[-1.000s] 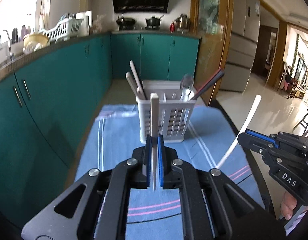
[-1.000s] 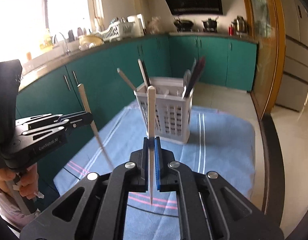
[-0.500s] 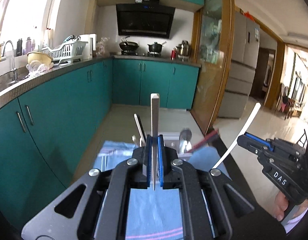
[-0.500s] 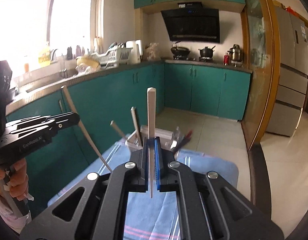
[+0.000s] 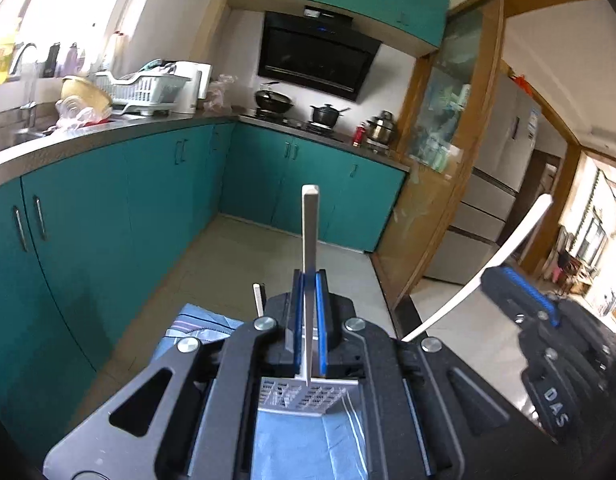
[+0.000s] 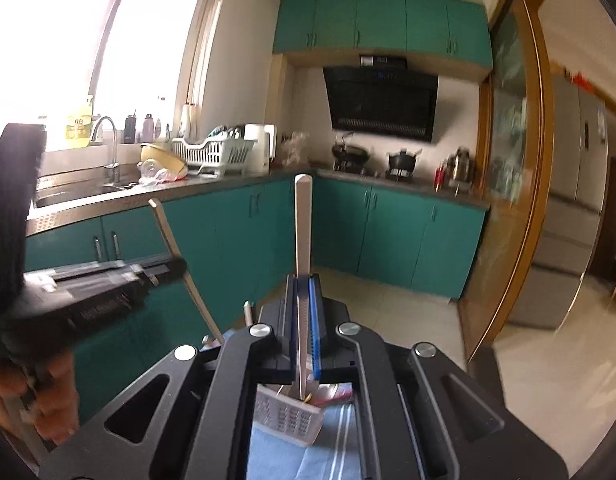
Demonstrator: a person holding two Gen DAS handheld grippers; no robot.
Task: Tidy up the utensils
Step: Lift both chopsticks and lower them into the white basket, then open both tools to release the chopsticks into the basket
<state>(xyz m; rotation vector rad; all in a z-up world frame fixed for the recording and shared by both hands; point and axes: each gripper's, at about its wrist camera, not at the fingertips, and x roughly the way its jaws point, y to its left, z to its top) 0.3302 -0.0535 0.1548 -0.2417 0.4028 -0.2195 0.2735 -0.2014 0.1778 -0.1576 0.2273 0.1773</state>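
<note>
My left gripper [image 5: 309, 282] is shut on a pale flat chopstick [image 5: 310, 232] that stands upright. My right gripper [image 6: 303, 282] is shut on a similar white chopstick [image 6: 302, 224]. The white slotted utensil basket [image 5: 303, 396] lies low, seen only through the gripper frame, on a blue cloth [image 5: 303, 444]. It shows the same way in the right wrist view, as basket [image 6: 285, 412]. The right gripper [image 5: 520, 292] appears at the right with its slanted chopstick [image 5: 508, 248]. A blurred left gripper [image 6: 107, 284] in a hand [image 6: 47, 392] carries its chopstick [image 6: 175, 256].
Teal base cabinets [image 5: 155, 208] run along the left and back under a steel counter with a dish rack [image 5: 141, 90] and sink tap [image 6: 107, 148]. Pots sit on the stove [image 5: 299, 110]. A wooden door frame [image 5: 436, 184] and a fridge [image 5: 504, 168] stand to the right.
Both grippers rose with their chopsticks still clamped. The basket and blue cloth slid from mid-view to the bottom, now mostly behind the gripper frames. The view tilted up toward the kitchen.
</note>
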